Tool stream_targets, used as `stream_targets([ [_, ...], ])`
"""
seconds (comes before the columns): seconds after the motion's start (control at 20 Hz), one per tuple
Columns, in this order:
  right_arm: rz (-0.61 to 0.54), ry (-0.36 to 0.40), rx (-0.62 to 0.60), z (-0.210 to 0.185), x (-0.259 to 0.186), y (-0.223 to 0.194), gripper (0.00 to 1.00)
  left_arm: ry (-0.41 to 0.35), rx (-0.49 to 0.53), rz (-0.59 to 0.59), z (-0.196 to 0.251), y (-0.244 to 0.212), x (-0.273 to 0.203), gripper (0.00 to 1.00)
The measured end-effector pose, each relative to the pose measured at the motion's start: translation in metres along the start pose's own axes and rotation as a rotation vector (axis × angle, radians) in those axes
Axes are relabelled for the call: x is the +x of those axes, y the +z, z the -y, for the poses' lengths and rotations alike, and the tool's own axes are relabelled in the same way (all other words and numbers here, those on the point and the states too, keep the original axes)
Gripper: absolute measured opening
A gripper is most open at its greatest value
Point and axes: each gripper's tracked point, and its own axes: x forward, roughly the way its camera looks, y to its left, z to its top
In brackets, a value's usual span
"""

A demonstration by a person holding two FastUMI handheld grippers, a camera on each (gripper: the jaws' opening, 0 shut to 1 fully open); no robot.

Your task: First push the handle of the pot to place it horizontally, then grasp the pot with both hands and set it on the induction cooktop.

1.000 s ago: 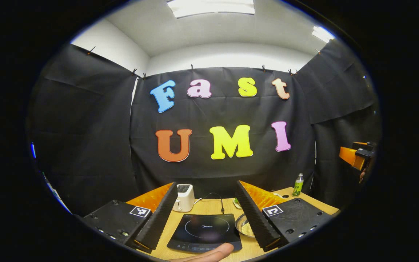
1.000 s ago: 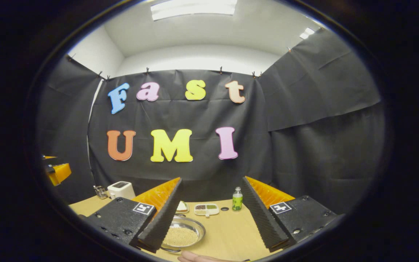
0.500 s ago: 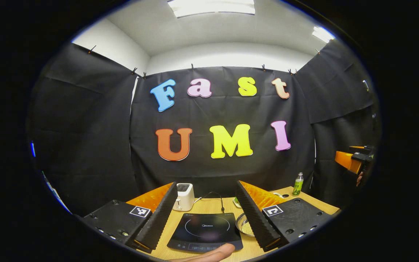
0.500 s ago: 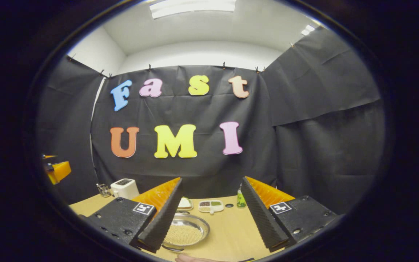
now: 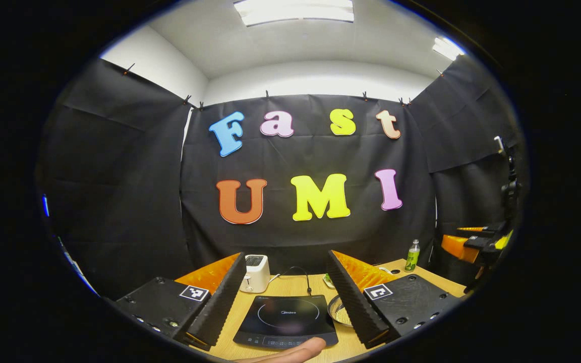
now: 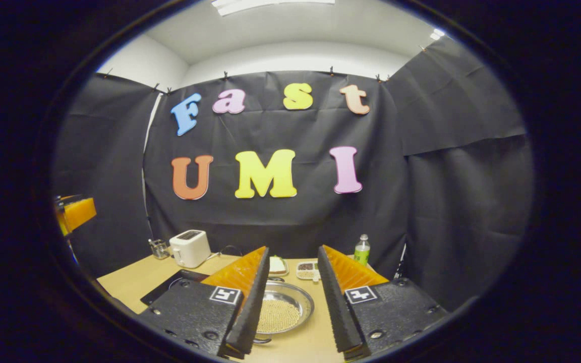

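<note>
A shallow silver pot (image 6: 283,310) holding pale grains sits on the wooden table (image 6: 134,280), right of the black induction cooktop (image 5: 285,320). In the right gripper view the pot lies beyond and between the fingers of my right gripper (image 6: 293,248), which is open and holds nothing; a thin handle loop shows at the pot's near rim. The cooktop (image 6: 169,287) is to its left. My left gripper (image 5: 286,256) is open above the cooktop, its right finger hiding most of the pot (image 5: 337,312). The right gripper (image 5: 472,247) hangs far right; the left gripper (image 6: 76,214) shows far left.
A white toaster (image 5: 255,272) stands behind the cooktop, its cable trailing across the table. A green bottle (image 6: 361,249), a divided dish (image 6: 306,270) and a small plate (image 6: 276,264) sit along the back. A person's finger (image 5: 290,353) lies at the near edge.
My right gripper has dropped and tipped down towards the pot, and its fingers have drawn closer together. The left gripper has held still.
</note>
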Motion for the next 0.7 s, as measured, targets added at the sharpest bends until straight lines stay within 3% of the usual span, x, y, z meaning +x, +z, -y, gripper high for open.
stream_targets([
  [0.15,-0.063,0.066,0.023,-0.026,0.011,-0.023,0.27,-0.013,-0.01,0.003,0.001,-0.002,-0.004,0.96],
  [0.2,-0.087,0.075,0.019,-0.032,0.013,-0.033,0.23,-0.016,-0.008,0.003,0.001,-0.002,-0.005,0.96],
  [0.25,-0.104,0.082,0.014,-0.038,0.017,-0.04,0.08,-0.017,-0.004,0.007,-0.001,-0.002,-0.007,0.96],
  [0.35,-0.142,0.082,0.005,-0.049,0.023,-0.055,0.01,-0.015,0.004,0.011,-0.004,-0.002,-0.009,0.95],
  [0.7,-0.374,0.112,0.019,-0.088,0.046,-0.142,0.04,0.001,-0.004,0.004,-0.019,-0.014,-0.01,0.96],
])
